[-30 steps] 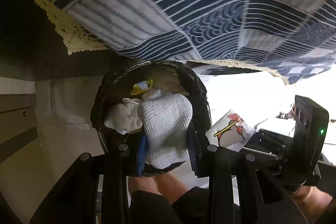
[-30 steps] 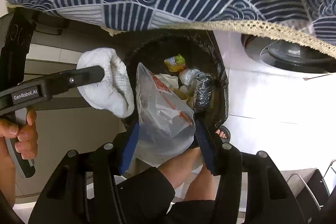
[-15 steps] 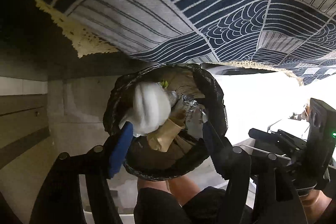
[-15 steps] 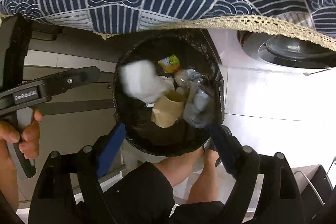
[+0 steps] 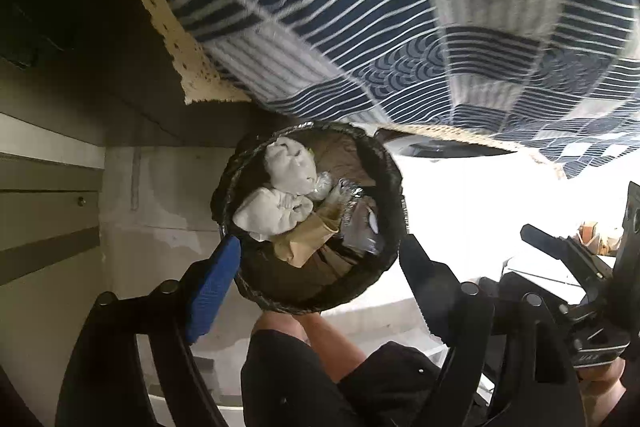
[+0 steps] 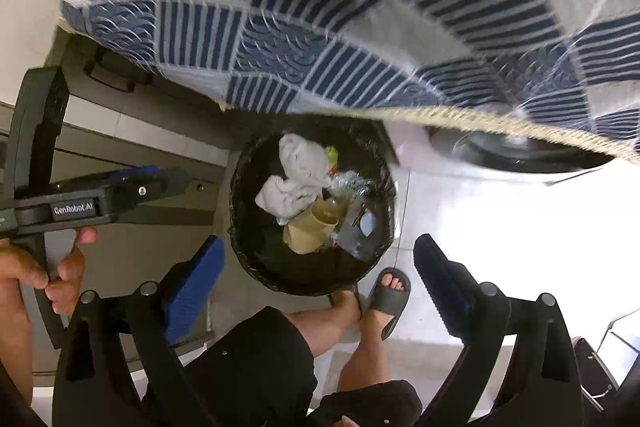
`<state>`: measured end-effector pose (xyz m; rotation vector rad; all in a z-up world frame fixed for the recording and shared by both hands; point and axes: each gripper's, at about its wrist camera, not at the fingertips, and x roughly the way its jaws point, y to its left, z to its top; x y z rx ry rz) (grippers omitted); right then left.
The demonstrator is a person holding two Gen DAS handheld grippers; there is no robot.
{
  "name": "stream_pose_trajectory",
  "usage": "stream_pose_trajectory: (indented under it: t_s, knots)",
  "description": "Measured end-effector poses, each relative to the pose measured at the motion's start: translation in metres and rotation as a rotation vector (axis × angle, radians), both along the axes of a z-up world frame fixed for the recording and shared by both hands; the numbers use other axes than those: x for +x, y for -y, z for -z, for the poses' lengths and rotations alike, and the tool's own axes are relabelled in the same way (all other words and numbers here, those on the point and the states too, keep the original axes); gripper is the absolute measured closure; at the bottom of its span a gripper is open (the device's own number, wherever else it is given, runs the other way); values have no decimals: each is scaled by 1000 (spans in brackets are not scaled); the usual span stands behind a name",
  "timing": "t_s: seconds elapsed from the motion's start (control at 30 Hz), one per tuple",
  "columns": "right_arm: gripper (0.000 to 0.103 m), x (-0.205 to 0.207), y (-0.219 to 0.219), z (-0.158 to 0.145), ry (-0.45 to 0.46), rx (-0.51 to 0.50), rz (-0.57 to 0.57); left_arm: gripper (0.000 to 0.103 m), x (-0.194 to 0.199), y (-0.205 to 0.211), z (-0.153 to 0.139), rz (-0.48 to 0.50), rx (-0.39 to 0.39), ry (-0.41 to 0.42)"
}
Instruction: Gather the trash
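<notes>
Both pairs of your fingers are spreading and carry nothing. On your left gripper point(image 5: 316, 279) the blue pad point(image 5: 212, 275) and the dark one stand wide of each other, and only air lies between them; the bin sits far below in that gap, untouched. Your right gripper point(image 6: 316, 275) has its fingers point(image 6: 192, 287) parted even wider, opening as well, with nothing pinched.

Each gripper points steeply down over the trash bin point(image 6: 256, 251), a round black-lined bin on the floor. Your left hand point(image 6: 40, 267) wraps the handle of the left gripper, seen from the right wrist at the picture's left edge, off to the side of the bin.

Inside the bin lie two crumpled white cloths point(image 5: 288, 167), one against the other toward the far rim. Just beside them rests a brown paper cup point(image 6: 312, 227) on its side, touching a clear crinkled wrapper point(image 6: 348, 183) and a dark shiny packet point(image 6: 360, 227). A small yellow-green scrap point(image 6: 331, 153) peeks out at the far rim behind the cloths.

Your bare legs and a dark sandal point(image 6: 388, 295) stand right at the bin's near edge. Above it hangs the lace-edged blue patterned tablecloth point(image 5: 400, 27) of the table.
</notes>
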<state>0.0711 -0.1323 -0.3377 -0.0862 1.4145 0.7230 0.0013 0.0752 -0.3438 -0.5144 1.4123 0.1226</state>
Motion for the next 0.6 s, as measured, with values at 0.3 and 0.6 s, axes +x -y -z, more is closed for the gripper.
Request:
stream_pose_trajectory:
  t_s: [0.3, 0.6]
  knots:
    - [5, -8, 37, -98, 190, 40, 76, 14, -14, 23, -84, 9, 19, 116]
    - [5, 2, 53, -191, 395, 126, 122, 10, -18, 45, -182, 43, 115, 280]
